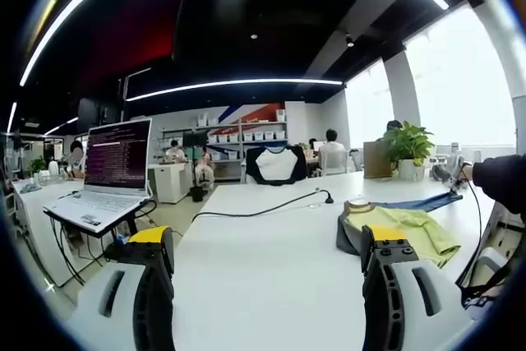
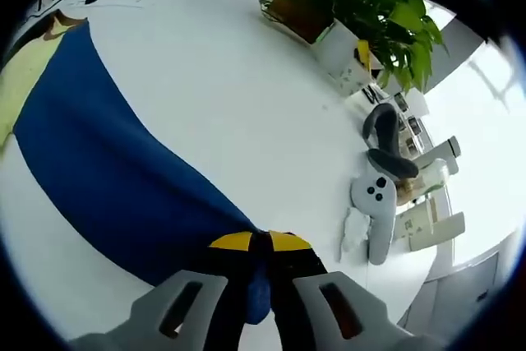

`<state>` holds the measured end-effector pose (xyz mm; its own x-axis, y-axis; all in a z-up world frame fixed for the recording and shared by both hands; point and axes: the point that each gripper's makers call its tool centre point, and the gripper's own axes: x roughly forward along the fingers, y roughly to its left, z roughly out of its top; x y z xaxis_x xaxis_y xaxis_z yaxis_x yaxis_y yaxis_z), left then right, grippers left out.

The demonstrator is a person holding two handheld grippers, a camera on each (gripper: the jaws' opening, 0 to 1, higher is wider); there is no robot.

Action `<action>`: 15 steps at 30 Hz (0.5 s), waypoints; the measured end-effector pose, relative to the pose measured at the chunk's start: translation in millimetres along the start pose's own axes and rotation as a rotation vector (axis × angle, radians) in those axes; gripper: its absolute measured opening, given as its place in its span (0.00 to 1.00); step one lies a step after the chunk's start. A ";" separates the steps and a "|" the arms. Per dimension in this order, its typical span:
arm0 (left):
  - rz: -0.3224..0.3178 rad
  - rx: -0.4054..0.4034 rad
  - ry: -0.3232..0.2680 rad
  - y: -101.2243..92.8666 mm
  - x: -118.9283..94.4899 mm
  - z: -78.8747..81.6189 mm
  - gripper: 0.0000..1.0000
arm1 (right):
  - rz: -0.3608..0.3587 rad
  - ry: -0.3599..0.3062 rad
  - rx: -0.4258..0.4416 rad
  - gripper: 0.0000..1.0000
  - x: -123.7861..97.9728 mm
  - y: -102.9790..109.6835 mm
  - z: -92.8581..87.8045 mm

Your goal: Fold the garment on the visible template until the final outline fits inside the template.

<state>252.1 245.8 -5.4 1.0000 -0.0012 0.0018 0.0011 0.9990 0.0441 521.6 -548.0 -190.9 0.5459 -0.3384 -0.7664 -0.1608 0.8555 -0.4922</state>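
Observation:
A yellow-green garment [image 1: 404,232] lies bunched on the white table [image 1: 263,244], just right of my left gripper [image 1: 267,256]. That gripper's jaws stand wide open with nothing between them. Beyond the garment a flat blue cloth [image 1: 421,201] stretches to the right. A sleeved arm holds my right gripper [image 1: 454,172] at its far end. In the right gripper view the blue cloth [image 2: 115,178] runs across the table [image 2: 246,80] from the garment [image 2: 23,80] at the left edge. My right gripper [image 2: 261,246] is shut on its near corner.
An open laptop [image 1: 115,166] stands on a side desk at the left. A black cable [image 1: 271,205] crosses the table's far part. A potted plant [image 2: 353,6] and white controllers [image 2: 374,207] sit near the table edge. People sit in the background.

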 end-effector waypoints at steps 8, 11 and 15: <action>-0.010 0.007 0.002 -3.8 0.4 0.3 1.00 | -0.006 -0.167 0.056 0.23 -17.2 -17.3 19.5; -0.009 0.009 0.008 -3.7 1.1 -1.0 1.00 | 0.022 -0.210 0.082 0.27 -25.1 -14.2 21.7; -0.014 0.009 0.009 -6.0 0.9 -0.7 1.00 | 0.141 -0.271 0.147 0.36 -29.6 3.1 21.7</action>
<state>253.0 239.9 -6.4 0.9999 -0.0147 -0.0074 0.0151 0.9985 0.0532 522.7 -526.8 -160.8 0.7285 -0.1134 -0.6755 -0.1408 0.9403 -0.3097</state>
